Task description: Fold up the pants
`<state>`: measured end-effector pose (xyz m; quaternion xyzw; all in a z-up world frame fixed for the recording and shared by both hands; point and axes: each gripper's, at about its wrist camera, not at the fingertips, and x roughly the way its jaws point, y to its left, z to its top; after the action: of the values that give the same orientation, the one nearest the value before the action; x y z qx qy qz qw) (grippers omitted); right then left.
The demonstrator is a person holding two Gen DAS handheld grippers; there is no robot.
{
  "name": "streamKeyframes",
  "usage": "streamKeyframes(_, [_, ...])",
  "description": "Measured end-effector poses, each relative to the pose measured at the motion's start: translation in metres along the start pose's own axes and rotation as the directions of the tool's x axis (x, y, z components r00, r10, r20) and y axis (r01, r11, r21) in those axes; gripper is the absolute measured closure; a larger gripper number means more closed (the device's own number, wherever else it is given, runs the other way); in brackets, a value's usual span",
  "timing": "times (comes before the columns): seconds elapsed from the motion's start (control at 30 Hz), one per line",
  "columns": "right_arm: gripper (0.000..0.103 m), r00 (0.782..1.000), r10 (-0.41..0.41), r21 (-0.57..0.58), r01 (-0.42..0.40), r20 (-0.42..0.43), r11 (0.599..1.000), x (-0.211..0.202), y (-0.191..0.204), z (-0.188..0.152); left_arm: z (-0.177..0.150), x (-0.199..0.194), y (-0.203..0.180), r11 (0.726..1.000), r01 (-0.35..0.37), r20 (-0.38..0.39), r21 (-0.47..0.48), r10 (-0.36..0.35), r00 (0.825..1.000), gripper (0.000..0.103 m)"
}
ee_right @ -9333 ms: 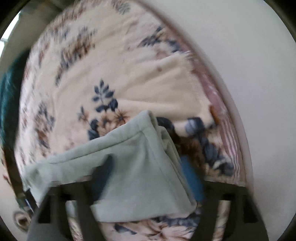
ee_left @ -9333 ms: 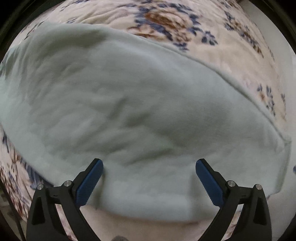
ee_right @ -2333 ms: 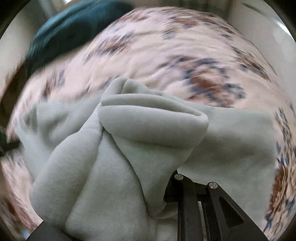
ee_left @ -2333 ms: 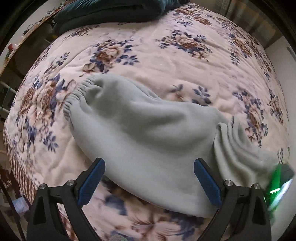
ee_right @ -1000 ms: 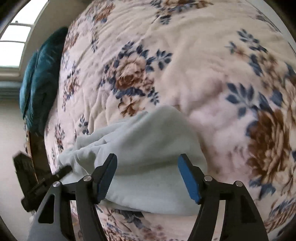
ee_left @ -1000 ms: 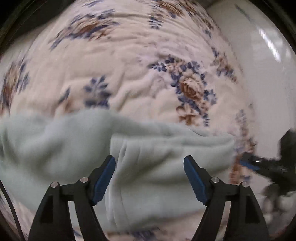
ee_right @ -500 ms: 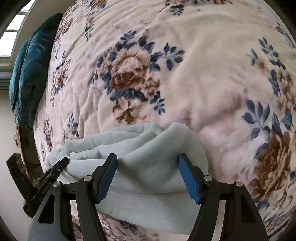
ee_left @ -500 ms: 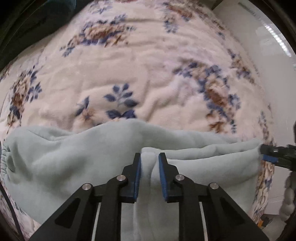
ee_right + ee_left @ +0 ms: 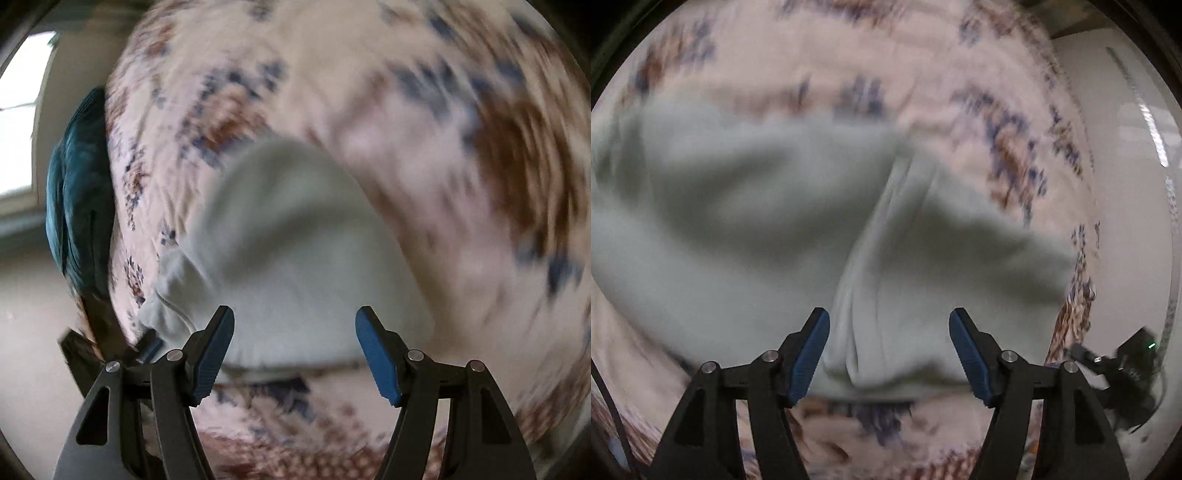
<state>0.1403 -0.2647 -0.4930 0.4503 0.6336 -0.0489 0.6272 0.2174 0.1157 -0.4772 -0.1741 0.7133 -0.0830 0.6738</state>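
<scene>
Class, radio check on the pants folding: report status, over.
Left gripper opening, nothing pinched; right gripper open, empty. Pale green fleece pants lie bunched on the floral quilt, fold unfinished. Nothing in the way.

left claw (image 9: 888, 350): was pinching pants (image 9: 775, 206) fold | now opening, fold released

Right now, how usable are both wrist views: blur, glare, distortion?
Left wrist: the pale green pants and floral bedspread are motion-smeared, only the left gripper is sharp, and glare streaks the white wall at right. Right wrist: heavier smear on the bedspread, a blown-out window at left, strong fisheye curvature.
</scene>
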Motion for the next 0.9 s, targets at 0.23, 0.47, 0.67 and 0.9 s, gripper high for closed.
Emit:
streamKeyframes(0.23, [0.039, 0.988, 0.141, 0.223, -0.122, -0.070, 0.967, 0.059, -0.049, -0.026, -0.008, 0.040, 0.020, 0.990, 0.011, -0.005, -0.142, -0.011, 1.000, 0.053])
streamKeyframes(0.47, [0.083, 0.994, 0.110, 0.280, -0.104, -0.004, 0.954, 0.066, -0.059, -0.030, -0.022, 0.021, 0.002, 0.997, -0.074, 0.054, 0.017, 0.073, 0.996, 0.084])
streamKeyframes(0.67, [0.092, 0.997, 0.070, 0.226, -0.073, 0.019, 0.971, 0.041, -0.048, -0.050, -0.031, 0.011, 0.021, 0.979, -0.194, 0.069, 0.070, 0.189, 0.980, 0.093])
streamKeyframes(0.9, [0.069, 0.997, 0.009, 0.111, -0.001, -0.072, 0.994, 0.047, -0.038, -0.035, -0.007, -0.017, 0.028, 0.999, -0.021, 0.114, -0.030, 0.024, 0.993, 0.052])
